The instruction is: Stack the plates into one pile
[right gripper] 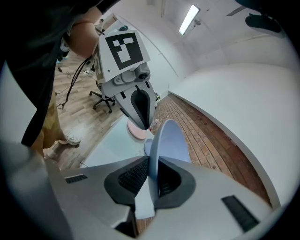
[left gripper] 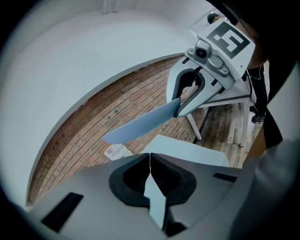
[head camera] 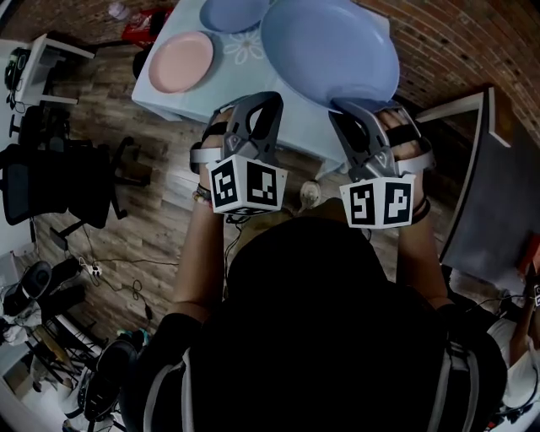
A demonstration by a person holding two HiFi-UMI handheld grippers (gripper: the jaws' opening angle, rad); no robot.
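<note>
Big blue plate [head camera: 329, 46] is clamped by its rim in the right gripper's [head camera: 354, 114] fingers, up off the worktop [head camera: 299, 122]. Left gripper's [head camera: 263, 101] fingers are pressed together, seemingly empty, just beside that rim. Pink plate [head camera: 180, 62] is seen lying beyond them.

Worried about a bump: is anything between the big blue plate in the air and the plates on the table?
Nothing visible does. The big blue plate, clamped in the right hand-held gripper, hangs over the table; the pink plate and smaller blue plate lie beside it, only bare tabletop between.
</note>
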